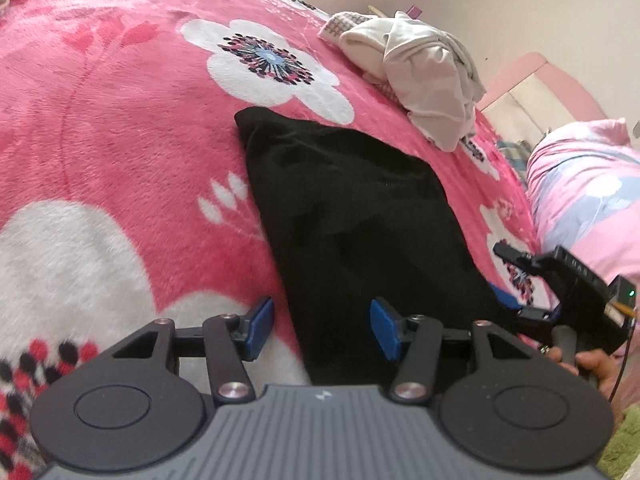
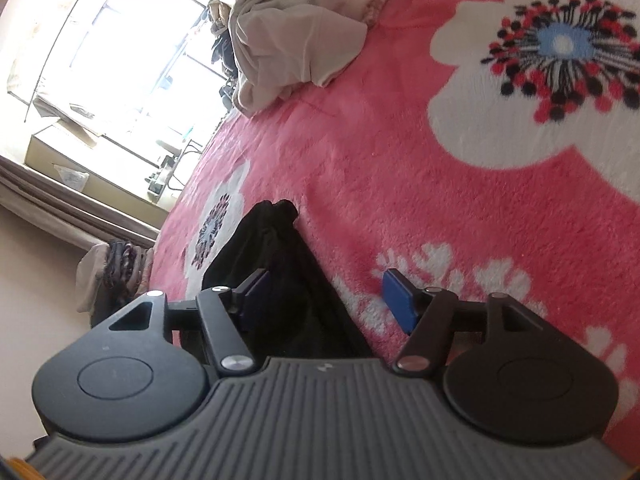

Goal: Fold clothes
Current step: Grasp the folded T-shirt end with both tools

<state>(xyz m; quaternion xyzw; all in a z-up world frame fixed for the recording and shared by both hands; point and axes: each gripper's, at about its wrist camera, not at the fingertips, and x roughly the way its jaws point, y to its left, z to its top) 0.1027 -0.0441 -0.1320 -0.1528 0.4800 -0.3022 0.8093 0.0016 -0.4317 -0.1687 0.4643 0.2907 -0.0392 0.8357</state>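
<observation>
A black garment (image 1: pixel 352 216) lies folded flat on the pink flowered blanket (image 1: pixel 120 128). My left gripper (image 1: pixel 322 326) hovers at its near edge, jaws apart, the cloth's edge running between the blue pads with neither pad pressing on it. In the left wrist view the right gripper (image 1: pixel 516 300) sits at the garment's right side, gripped by a person's hand (image 1: pixel 588 364). In the right wrist view my right gripper (image 2: pixel 328 300) stands open over the black garment (image 2: pixel 280 280), its left pad above the cloth, its right pad over the blanket (image 2: pixel 440 184).
A crumpled cream garment (image 1: pixel 420 76) lies in a heap further back on the bed, seen too as the cream garment (image 2: pixel 288 32). A pink and blue pillow (image 1: pixel 584 188) sits at the right. A bright window (image 2: pixel 120 52) and a clothes pile (image 2: pixel 116 276) lie beyond the bed.
</observation>
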